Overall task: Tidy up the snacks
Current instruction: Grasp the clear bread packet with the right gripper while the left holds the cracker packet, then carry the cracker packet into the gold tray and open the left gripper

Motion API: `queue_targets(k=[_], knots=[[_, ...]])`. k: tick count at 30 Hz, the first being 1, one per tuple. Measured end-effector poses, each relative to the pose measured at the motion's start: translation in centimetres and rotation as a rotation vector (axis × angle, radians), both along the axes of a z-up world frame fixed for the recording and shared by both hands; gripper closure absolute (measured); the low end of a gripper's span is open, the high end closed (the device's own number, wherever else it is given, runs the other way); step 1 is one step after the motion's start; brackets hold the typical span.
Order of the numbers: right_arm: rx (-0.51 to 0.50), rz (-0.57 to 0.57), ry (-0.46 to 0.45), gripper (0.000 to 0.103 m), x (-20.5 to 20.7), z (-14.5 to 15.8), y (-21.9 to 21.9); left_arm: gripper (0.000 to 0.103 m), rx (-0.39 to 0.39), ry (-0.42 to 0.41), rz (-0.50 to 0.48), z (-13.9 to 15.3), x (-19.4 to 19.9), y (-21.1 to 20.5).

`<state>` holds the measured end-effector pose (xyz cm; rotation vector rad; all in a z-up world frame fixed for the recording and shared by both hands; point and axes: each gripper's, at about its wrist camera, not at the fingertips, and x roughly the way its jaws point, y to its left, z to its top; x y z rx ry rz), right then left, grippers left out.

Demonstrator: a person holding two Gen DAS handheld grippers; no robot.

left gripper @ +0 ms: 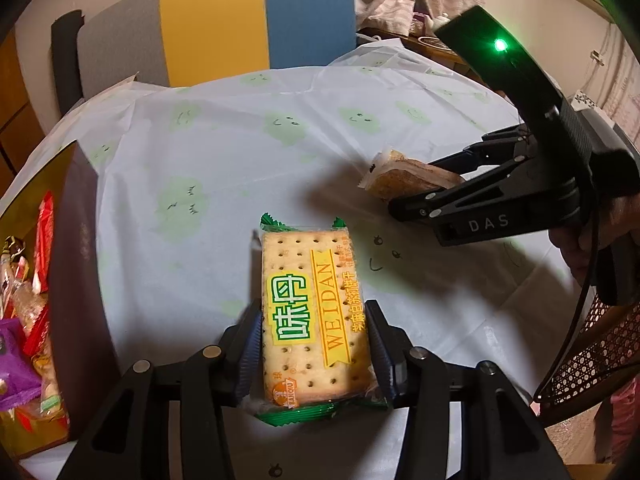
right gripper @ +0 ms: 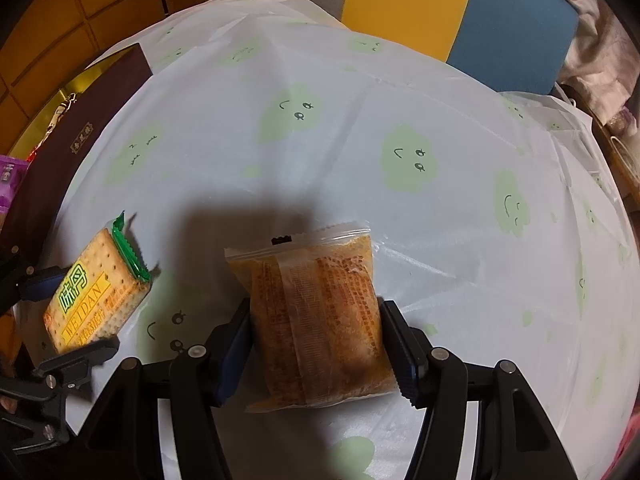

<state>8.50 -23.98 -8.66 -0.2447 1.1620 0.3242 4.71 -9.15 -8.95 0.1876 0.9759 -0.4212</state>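
Observation:
A Weidan cracker packet (left gripper: 316, 320) with green ends sits between the fingers of my left gripper (left gripper: 316, 346), whose blue pads press on its long sides. The right wrist view shows the same packet (right gripper: 92, 292) at the left in that gripper (right gripper: 66, 316). My right gripper (right gripper: 316, 324) is shut on a clear-wrapped brown pastry (right gripper: 320, 312), pads on both sides. From the left wrist view this pastry (left gripper: 400, 180) hangs a little above the cloth in the right gripper (left gripper: 416, 186), with its shadow below.
A dark box (left gripper: 80, 260) with a gold lining holds several snack packets at the table's left edge; it appears again as the box (right gripper: 80, 140). A grey, yellow and blue chair (left gripper: 216, 20) stands behind the table. A black mesh basket (left gripper: 600, 352) is at the right.

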Motion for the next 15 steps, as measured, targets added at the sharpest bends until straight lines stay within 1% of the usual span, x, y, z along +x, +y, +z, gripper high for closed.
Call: queue_targets(k=[3, 6, 10, 15], knots=[[-0.011, 0.010, -0.010, 0.041, -0.1, -0.1, 0.3, 0.054, -0.018, -0.014, 0.007, 0.9, -0.2, 0.3], [-0.021, 0.017, -0.017, 0.042, -0.3, -0.2, 0.6, 0.054, -0.032, -0.044, 0.027, 2.5, -0.5, 0.9], [-0.018, 0.019, -0.017, 0.041, -0.4, -0.2, 0.6, 0.054, -0.048, -0.110, 0.053, 5.3, -0.8, 1.8], [-0.025, 0.024, -0.026, 0.041, -0.5, -0.2, 0.7, 0.054, -0.069, -0.176, 0.098, 8.1, -1.0, 3.2]])
